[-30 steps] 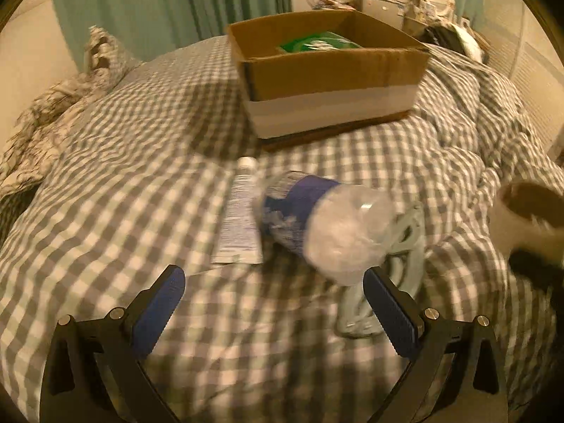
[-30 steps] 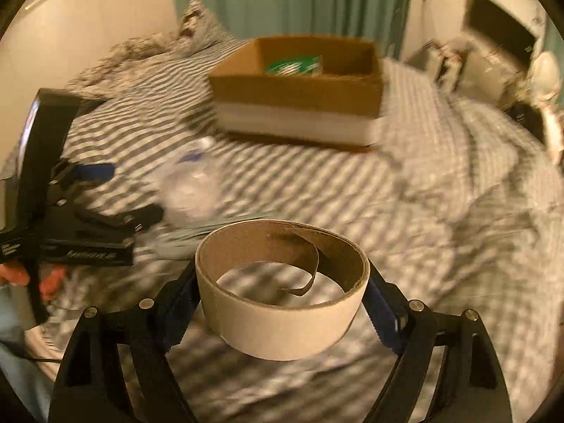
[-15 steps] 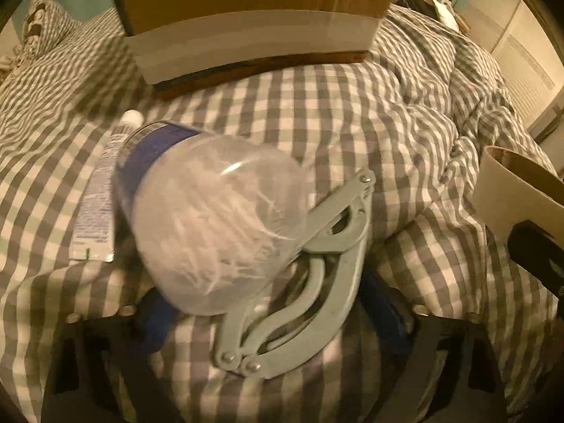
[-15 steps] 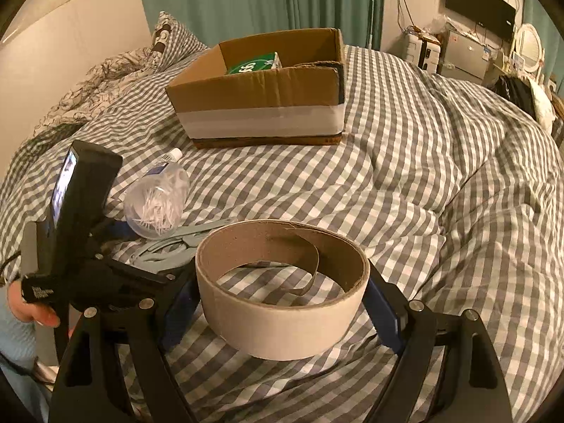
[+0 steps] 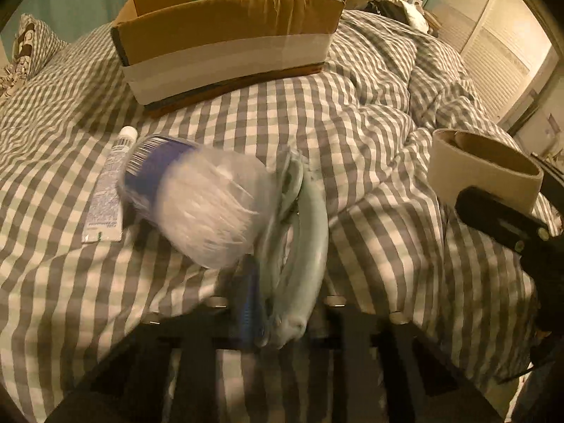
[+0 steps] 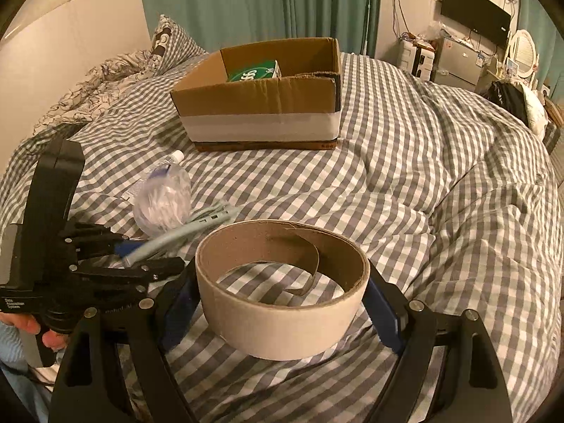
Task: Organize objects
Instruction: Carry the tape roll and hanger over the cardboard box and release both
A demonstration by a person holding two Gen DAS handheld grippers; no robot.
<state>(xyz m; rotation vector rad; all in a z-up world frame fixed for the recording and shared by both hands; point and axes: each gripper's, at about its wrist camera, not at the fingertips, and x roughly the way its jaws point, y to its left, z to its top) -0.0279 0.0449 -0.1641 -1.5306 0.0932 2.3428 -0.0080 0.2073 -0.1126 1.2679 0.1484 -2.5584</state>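
My left gripper (image 5: 282, 313) is shut on a pale grey-green folding clip (image 5: 299, 246), lifted and blurred just above the checked bed cover; the gripper (image 6: 141, 250) also shows in the right wrist view, at the left. A clear plastic bottle (image 5: 197, 197) with a blue label lies against the clip, and a white tube (image 5: 109, 190) lies to its left. My right gripper (image 6: 282, 303) is shut on a wide cardboard tape ring (image 6: 282, 299), held above the bed. The ring (image 5: 483, 172) also shows at the right of the left wrist view.
An open cardboard box (image 6: 261, 105) with a white band stands farther back on the bed, with a green packet (image 6: 250, 72) inside. The box (image 5: 225, 31) also shows in the left wrist view. Pillows (image 6: 105, 81) lie at the far left, furniture at the far right.
My left gripper has closed on the grey-green clip and lifted it on edge beside the bottle. My right gripper keeps the tape ring and has steadied facing the box.
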